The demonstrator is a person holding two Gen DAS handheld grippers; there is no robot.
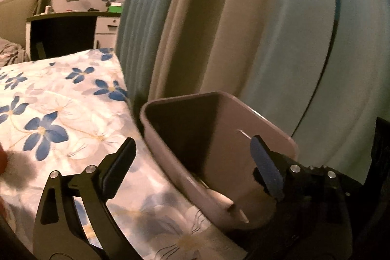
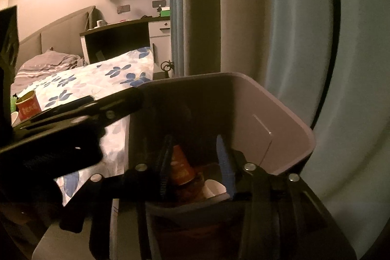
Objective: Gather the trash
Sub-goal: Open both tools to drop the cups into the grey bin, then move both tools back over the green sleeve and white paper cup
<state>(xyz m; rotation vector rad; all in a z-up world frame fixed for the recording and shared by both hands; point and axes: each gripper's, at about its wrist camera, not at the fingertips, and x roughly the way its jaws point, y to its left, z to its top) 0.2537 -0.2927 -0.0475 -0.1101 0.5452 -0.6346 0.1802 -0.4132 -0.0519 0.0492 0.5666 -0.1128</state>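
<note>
Bin point(image 1: 263, 138) mouth open; bed point(image 1: 73, 101) crowds beside.
</note>
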